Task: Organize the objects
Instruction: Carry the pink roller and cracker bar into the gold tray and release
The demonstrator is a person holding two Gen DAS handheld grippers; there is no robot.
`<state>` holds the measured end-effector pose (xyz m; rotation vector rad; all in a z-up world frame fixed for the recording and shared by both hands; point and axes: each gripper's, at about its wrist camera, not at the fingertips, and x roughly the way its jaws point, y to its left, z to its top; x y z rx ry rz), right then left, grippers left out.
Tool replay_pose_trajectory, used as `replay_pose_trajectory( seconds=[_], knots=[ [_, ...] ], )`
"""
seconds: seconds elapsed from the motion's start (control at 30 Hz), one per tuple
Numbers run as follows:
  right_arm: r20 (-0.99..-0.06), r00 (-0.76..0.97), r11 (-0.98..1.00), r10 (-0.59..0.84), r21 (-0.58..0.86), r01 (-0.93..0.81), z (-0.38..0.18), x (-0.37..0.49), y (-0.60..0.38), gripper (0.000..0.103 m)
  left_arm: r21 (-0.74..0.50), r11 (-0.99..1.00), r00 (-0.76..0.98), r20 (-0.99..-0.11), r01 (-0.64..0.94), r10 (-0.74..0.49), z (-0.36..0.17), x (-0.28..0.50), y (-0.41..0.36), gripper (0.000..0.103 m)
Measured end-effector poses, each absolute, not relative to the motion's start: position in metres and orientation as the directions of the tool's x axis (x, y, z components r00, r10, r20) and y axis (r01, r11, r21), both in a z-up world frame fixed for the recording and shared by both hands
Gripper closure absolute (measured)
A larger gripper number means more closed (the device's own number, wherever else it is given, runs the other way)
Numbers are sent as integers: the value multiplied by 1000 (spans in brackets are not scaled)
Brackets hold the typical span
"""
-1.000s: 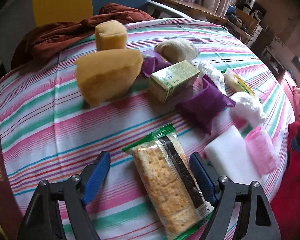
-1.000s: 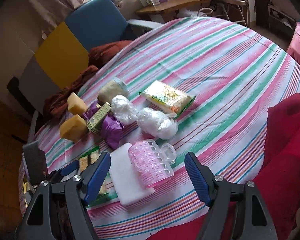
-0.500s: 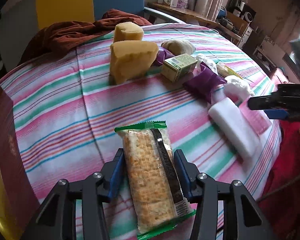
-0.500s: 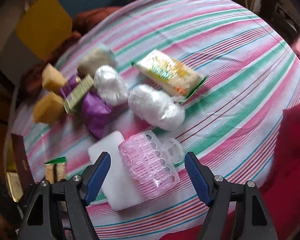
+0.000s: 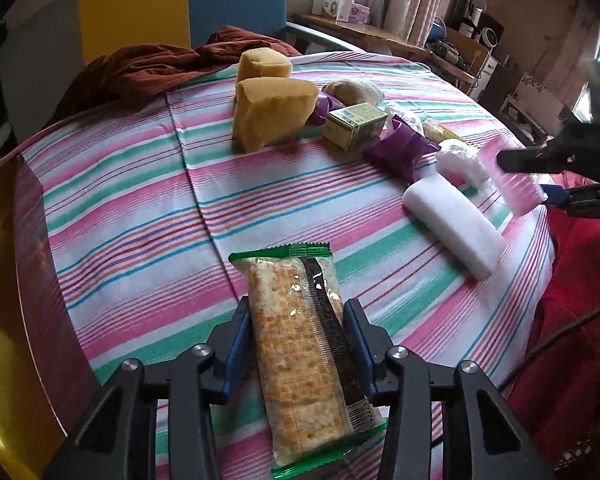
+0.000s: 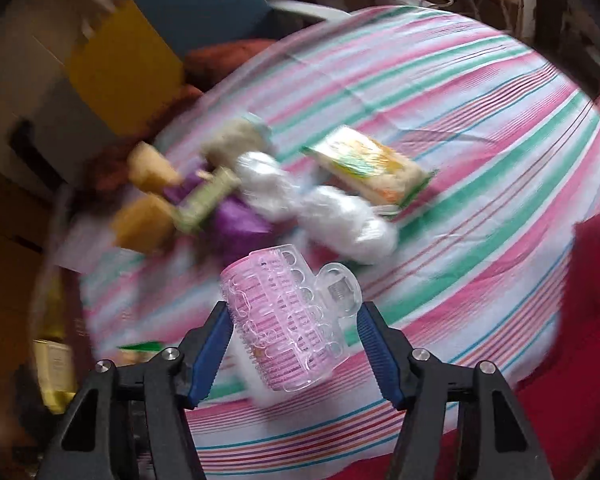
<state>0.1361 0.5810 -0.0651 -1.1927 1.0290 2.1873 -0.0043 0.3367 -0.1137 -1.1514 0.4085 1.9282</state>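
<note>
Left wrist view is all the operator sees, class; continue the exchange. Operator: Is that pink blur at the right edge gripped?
Observer: Yes. The right gripper has its jaws just closing, and both pads press the pink roller.
Operator: Only a roller?
Observer: A clear clamp is clipped over it.
Operator: What lies beyond the white bundles?
Observer: A yellow-green packet, flat on the cloth.

Both wrist views close, angled down over striped tablecloth (image 5: 148,184), sharing central clutter, sponge (image 5: 274,110).
</note>
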Motion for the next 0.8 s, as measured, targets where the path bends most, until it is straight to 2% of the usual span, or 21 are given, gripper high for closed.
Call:
replay_pose_trajectory(
  seconds=[0.13,0.43,0.8],
  knots=[
    [-815,-580,-624,0,453,-637,-60,144,574,38,-136,-604,-231,-840,-786,490,-112,-1,331,59],
    [-816,-578,-701,-11,418,-578,-52,123,531,38,-139,-605,-247,-824,-784,510,-102,11,310,61],
    [-778,-623,-799,-78,423,-428,-28,72,473,38,-195,-640,-344,-709,-743,615,-34,7,244,61]
  ],
)
